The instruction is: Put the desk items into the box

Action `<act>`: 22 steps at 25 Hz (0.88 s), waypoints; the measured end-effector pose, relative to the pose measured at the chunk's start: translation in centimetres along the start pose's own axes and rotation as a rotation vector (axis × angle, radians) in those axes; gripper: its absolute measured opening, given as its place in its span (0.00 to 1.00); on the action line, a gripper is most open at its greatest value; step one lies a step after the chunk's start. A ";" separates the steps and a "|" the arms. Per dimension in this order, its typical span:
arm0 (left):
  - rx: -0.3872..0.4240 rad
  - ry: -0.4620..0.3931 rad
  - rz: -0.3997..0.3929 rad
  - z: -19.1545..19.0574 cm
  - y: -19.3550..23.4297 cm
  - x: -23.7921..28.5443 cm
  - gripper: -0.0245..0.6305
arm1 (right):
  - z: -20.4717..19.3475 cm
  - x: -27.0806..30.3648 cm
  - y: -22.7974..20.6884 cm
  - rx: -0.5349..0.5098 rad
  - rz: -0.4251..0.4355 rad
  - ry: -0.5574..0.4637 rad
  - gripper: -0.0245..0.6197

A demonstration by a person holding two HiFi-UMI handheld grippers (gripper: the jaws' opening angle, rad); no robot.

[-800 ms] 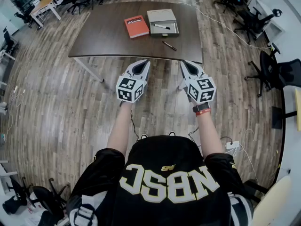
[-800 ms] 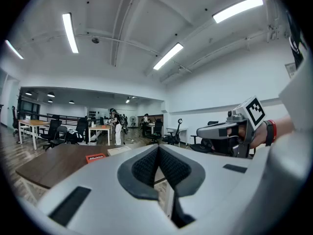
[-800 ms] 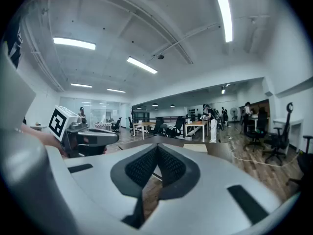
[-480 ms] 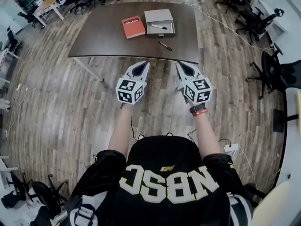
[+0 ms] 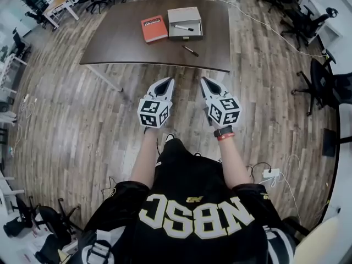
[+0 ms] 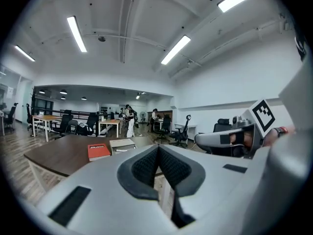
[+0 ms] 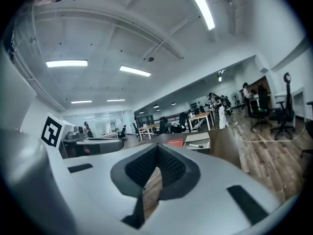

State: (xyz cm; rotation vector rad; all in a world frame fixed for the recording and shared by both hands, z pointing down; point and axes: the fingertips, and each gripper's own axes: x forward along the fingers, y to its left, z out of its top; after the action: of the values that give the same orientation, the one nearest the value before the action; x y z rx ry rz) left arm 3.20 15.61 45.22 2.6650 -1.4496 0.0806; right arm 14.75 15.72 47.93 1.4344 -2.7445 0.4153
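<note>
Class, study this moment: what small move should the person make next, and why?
Probably step toward the table: the left tongs and right tongs are shut, empty and short of its near edge, while the loose pen and red book lie outside the box.

One book (image 5: 154, 29), one box (image 5: 182, 14), two pens (image 5: 191, 50)
</note>
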 end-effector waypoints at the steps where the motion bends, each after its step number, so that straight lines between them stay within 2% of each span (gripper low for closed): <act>1: 0.005 0.009 -0.004 -0.2 0.1 0.4 0.06 | -0.1 0.1 -0.2 -0.009 -0.007 0.004 0.05; 5: 0.015 0.002 -0.027 -0.4 0.8 2.9 0.06 | -0.4 1.7 -2.0 -0.026 -0.031 0.024 0.05; 10: 0.016 0.004 -0.047 -1.2 3.3 7.6 0.06 | -0.6 5.5 -6.4 -0.024 -0.072 0.051 0.05; 19: 0.005 0.010 -0.098 1.1 12.5 15.9 0.06 | 1.5 16.1 -11.0 -0.007 -0.117 0.115 0.05; 22: -0.018 0.020 -0.118 0.8 15.3 18.4 0.06 | 1.3 19.7 -12.1 0.007 -0.112 0.148 0.05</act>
State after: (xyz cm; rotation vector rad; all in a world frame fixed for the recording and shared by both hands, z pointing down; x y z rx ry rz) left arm 0.34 -8.10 47.29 2.7201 -1.2783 0.0841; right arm 13.28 -7.00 52.15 1.4847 -2.5369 0.5049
